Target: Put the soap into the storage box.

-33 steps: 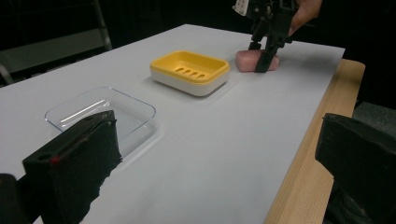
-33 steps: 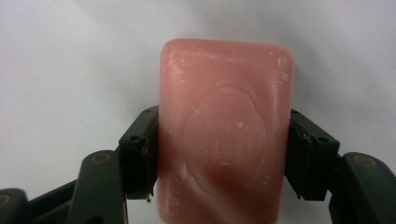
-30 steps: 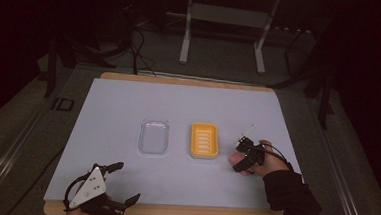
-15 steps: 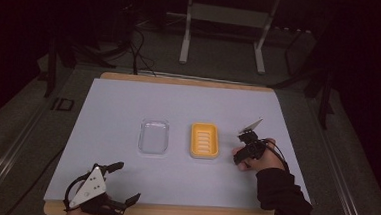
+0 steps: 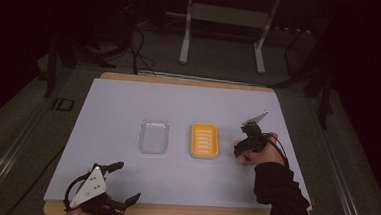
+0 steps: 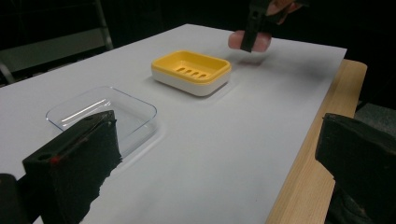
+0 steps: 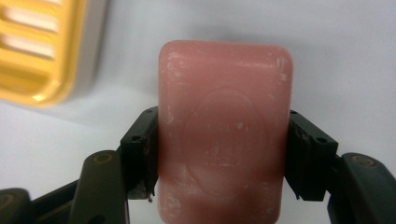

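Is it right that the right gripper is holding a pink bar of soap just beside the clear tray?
Not quite. The right gripper does hold the pink bar of soap, but beside the yellow soap dish, not the clear tray, as the high view shows.

- Yellow soap dish [image 6: 191, 71] on white table cover [image 6: 224, 140].
- Clear tray [image 6: 105, 114] nearer, behind the left jaw.
- Right gripper [image 6: 254, 39] clamps pink soap [image 6: 250, 41] beyond the dish.
- Wooden table edge [image 6: 322, 121] at right.
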`<state>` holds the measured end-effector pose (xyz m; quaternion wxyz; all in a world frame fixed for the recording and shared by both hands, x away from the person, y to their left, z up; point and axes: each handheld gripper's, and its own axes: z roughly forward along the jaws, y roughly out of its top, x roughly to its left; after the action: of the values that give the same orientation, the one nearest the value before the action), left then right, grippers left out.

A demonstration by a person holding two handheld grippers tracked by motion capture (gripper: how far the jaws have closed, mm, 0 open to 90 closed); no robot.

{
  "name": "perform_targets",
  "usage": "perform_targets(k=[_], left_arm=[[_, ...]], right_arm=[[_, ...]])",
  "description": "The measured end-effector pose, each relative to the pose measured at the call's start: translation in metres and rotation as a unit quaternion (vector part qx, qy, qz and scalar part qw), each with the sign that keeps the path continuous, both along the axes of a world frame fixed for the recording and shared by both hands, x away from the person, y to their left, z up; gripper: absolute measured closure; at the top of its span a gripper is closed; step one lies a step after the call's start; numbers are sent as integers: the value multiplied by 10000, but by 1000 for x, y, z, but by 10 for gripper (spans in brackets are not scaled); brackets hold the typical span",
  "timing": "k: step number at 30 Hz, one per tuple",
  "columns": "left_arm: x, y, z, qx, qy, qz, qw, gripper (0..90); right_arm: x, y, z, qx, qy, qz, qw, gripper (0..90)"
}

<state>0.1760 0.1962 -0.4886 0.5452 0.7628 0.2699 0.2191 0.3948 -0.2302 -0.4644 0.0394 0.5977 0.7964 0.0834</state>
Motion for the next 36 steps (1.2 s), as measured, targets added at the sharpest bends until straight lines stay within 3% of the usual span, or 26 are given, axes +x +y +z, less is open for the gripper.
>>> perform_targets(k=[9, 14, 36], left_arm=[[0, 0, 0, 16, -6, -13, 10000, 2], [-1, 0, 0, 22, -11, -24, 10000, 2], [-1, 0, 1, 9, -15, -39, 10000, 2]], right_arm=[[6, 21, 25, -124, -300, 15, 9995, 375], [9, 33, 34, -136, -345, -26, 9993, 375], [10, 79, 54, 46, -628, 91, 9980, 375]])
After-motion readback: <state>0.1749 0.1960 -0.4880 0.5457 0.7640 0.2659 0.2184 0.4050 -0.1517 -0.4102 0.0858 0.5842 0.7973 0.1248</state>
